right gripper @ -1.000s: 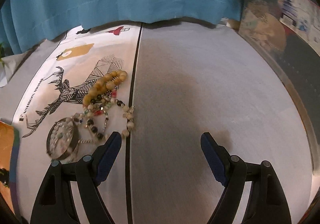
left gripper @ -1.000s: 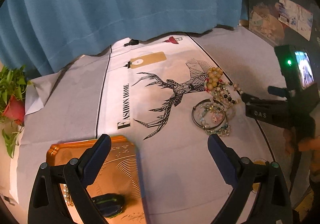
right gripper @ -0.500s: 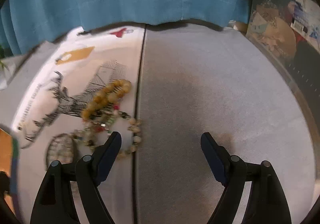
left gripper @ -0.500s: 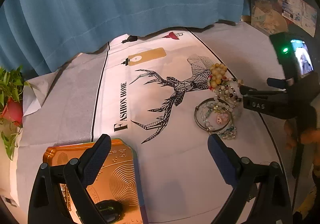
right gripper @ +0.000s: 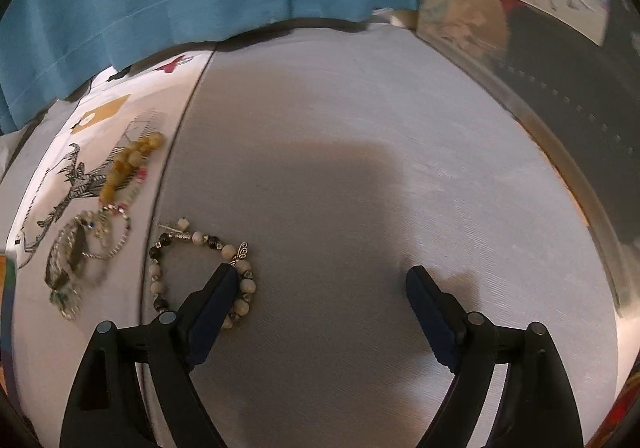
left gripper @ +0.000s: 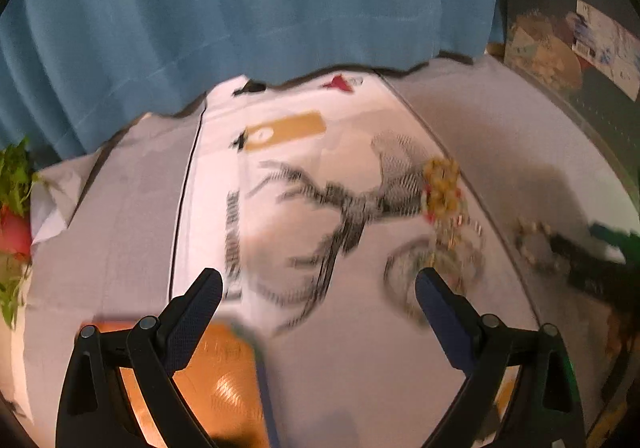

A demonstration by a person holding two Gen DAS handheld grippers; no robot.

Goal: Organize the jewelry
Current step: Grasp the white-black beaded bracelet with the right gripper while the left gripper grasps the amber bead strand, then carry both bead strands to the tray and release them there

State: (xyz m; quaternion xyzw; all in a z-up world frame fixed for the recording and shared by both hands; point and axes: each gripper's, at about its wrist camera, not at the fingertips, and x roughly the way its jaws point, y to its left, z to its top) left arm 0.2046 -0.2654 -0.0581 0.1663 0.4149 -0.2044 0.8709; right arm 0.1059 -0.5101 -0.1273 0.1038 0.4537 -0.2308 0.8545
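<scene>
Right gripper [right gripper: 320, 280] is opening up over the grey table [right gripper: 360, 168], nothing between its jaws; the beaded bracelet [right gripper: 200, 272] lies just at its nine o'clock. Left gripper [left gripper: 318, 288] hangs wide open, empty, jewelry pile [left gripper: 440, 224] at its one o'clock.

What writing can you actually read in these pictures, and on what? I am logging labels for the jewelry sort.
None can be read now.
Black lettering on the deer-print cloth: smeared by blur.
Printed label at the dark wall: too small and soft.
Tan tag print on the cloth: no words visible.
Bead bracelet: no lettering.
</scene>
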